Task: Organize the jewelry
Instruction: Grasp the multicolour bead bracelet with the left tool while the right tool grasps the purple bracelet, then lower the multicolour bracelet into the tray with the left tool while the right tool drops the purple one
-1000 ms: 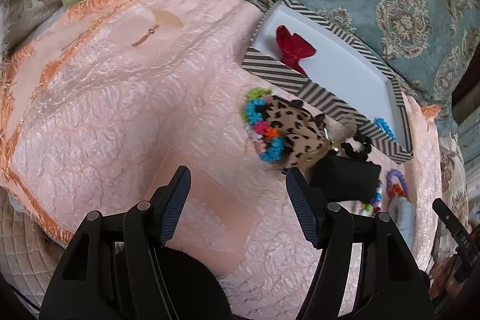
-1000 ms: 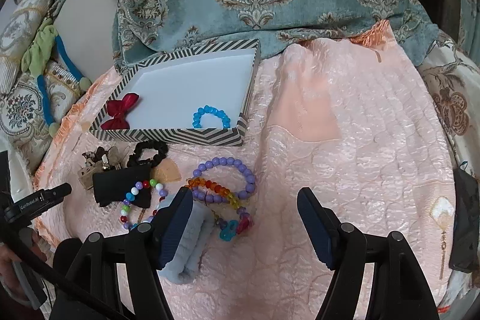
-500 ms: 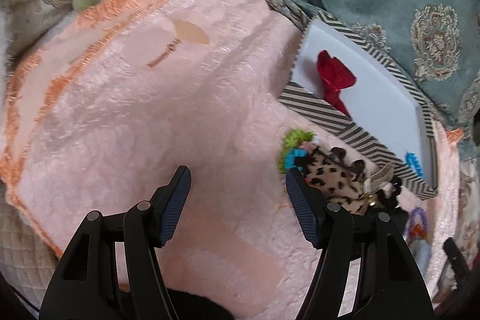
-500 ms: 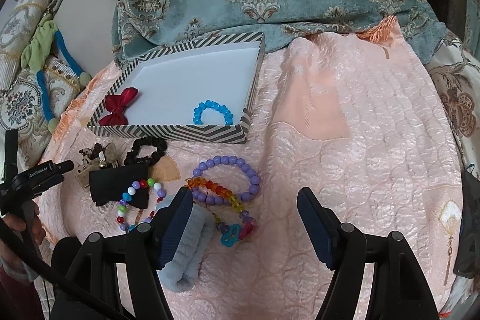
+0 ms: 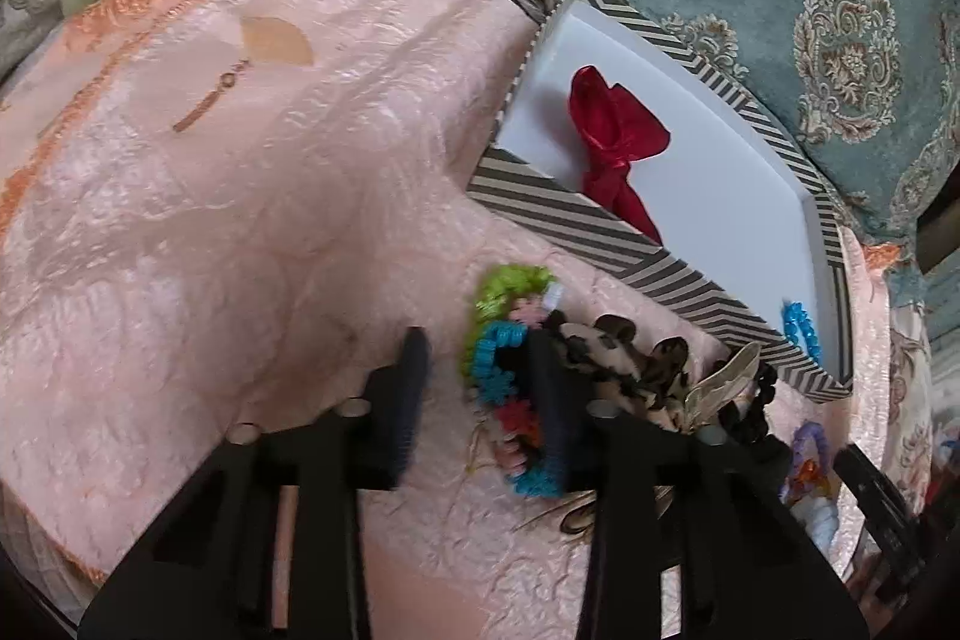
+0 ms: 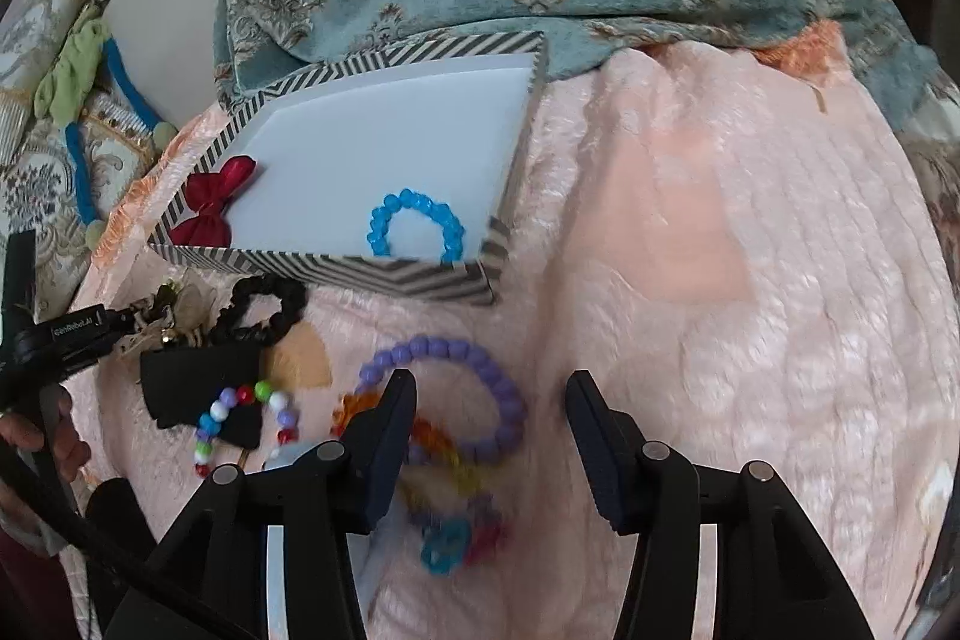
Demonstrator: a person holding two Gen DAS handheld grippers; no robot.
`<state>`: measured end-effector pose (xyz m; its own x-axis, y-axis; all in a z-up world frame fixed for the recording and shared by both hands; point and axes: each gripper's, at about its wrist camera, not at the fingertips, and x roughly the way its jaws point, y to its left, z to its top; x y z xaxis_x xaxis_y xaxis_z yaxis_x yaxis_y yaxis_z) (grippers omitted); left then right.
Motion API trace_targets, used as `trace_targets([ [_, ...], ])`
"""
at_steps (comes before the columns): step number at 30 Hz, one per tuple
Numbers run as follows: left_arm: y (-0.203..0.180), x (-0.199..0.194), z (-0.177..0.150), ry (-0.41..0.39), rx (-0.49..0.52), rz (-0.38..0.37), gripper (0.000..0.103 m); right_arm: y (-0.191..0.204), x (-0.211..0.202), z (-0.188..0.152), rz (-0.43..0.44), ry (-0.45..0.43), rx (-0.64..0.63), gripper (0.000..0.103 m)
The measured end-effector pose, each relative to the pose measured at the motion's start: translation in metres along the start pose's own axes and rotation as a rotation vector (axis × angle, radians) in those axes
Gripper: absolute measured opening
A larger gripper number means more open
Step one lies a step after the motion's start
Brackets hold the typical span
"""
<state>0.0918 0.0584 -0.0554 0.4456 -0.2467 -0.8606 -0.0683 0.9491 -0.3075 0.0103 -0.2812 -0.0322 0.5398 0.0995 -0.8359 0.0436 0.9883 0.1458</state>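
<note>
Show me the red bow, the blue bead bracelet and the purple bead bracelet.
red bow [image 5: 612, 130]: left wrist view, its knot.
blue bead bracelet [image 6: 447, 220]: right wrist view, right-side beads.
purple bead bracelet [image 6: 498, 382]: right wrist view, right-side beads.

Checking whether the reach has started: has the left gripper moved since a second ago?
Yes. The left gripper has closed in on the colourful coil hair ties below the striped box.

left gripper [image 5: 480, 376] swings in closer, its right finger now over the colorful coil bracelet [image 5: 507, 388]. right gripper [image 6: 489, 436] drops toward the purple bead bracelet [image 6: 474, 388], jaws apart.
</note>
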Motion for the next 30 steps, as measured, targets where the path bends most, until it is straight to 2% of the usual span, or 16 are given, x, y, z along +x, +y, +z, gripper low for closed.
trace_targets([
  [3, 0.001, -0.001, 0.001, 0.003, 0.007, -0.012, 0.012, 0.006, 0.015, 0.001, -0.037, 0.019, -0.055, 0.033],
  [5, 0.005, -0.005, 0.000, -0.001, -0.002, -0.009, 0.012, 0.005, 0.016, 0.001, -0.054, 0.005, -0.069, 0.019],
  [8, 0.014, -0.014, 0.002, -0.005, -0.033, -0.039, 0.012, -0.002, 0.006, 0.004, -0.017, -0.021, -0.036, 0.007],
  [10, 0.018, -0.026, 0.003, -0.027, -0.037, -0.039, 0.012, -0.003, -0.006, 0.006, 0.014, -0.044, -0.021, 0.003],
  [19, 0.015, -0.078, 0.008, -0.125, -0.011, -0.054, 0.012, 0.019, -0.060, 0.018, 0.046, -0.155, -0.078, 0.002],
  [22, 0.009, -0.095, 0.009, -0.159, 0.003, -0.067, 0.012, 0.014, -0.062, 0.021, 0.057, -0.162, -0.063, 0.002],
  [24, 0.005, -0.104, 0.009, -0.177, 0.016, -0.072, 0.012, 0.009, -0.049, 0.021, 0.049, -0.117, -0.054, 0.007],
  [26, 0.002, -0.113, 0.009, -0.193, 0.029, -0.070, 0.012, 0.008, -0.034, 0.016, 0.021, -0.061, -0.071, 0.031],
  [27, 0.001, -0.115, 0.010, -0.198, 0.035, -0.069, 0.012, 0.008, -0.027, 0.015, 0.019, -0.045, -0.076, 0.034],
  [30, -0.002, -0.121, 0.011, -0.204, 0.046, -0.069, 0.012, 0.008, 0.005, 0.008, 0.011, 0.025, -0.089, 0.035],
])
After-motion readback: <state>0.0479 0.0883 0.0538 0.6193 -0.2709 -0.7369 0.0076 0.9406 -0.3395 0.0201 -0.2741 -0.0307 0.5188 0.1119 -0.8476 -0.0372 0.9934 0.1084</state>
